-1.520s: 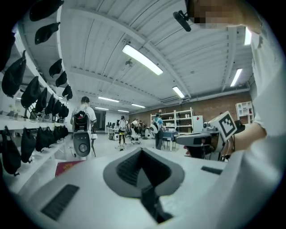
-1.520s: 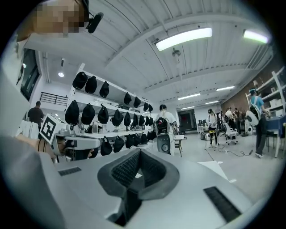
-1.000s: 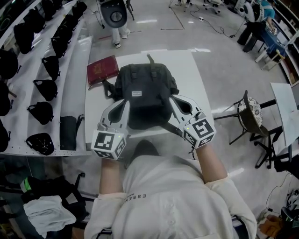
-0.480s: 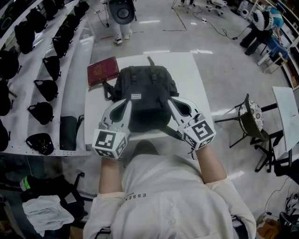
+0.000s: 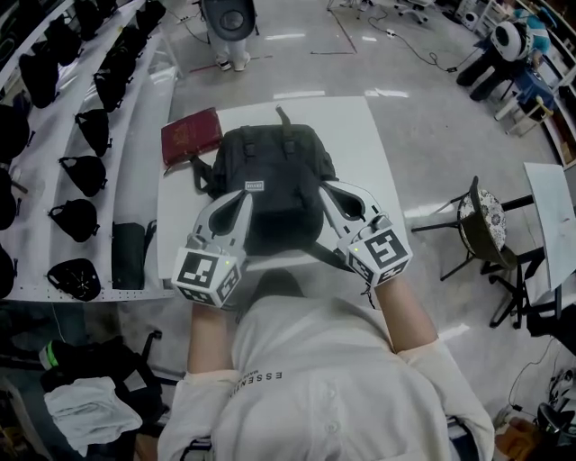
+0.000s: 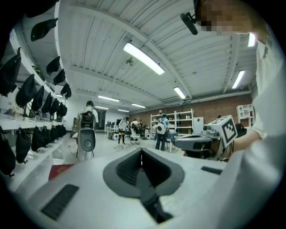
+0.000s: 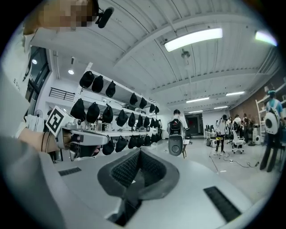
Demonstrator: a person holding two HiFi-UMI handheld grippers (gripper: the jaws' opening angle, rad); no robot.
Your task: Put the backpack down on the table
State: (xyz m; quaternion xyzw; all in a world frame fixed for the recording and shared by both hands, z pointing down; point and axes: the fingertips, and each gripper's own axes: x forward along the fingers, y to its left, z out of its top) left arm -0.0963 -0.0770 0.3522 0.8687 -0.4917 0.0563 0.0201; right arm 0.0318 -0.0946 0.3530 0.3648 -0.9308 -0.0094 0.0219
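Note:
A black backpack (image 5: 270, 171) hangs between my two grippers over the white table (image 5: 364, 135); I cannot tell whether its bottom touches the tabletop. My left gripper (image 5: 241, 194) is at the pack's left side and my right gripper (image 5: 329, 189) at its right side. Each is shut on a dark shoulder strap. In the left gripper view the strap (image 6: 152, 201) runs down out of the shut left gripper (image 6: 141, 152). The right gripper view shows the same: a strap (image 7: 129, 197) drops out of the right gripper (image 7: 139, 154). Both grippers point about level, so the pack itself is below both gripper views.
A red book (image 5: 191, 135) lies on the table's far left corner. White shelves (image 5: 135, 180) with several black bags line the left side. A chair (image 5: 481, 221) stands to the right of the table. A person (image 5: 225, 18) stands beyond the table's far edge.
Both grippers stay shut on the straps. The backpack hangs in much the same place over the table; only the view has drifted slightly.

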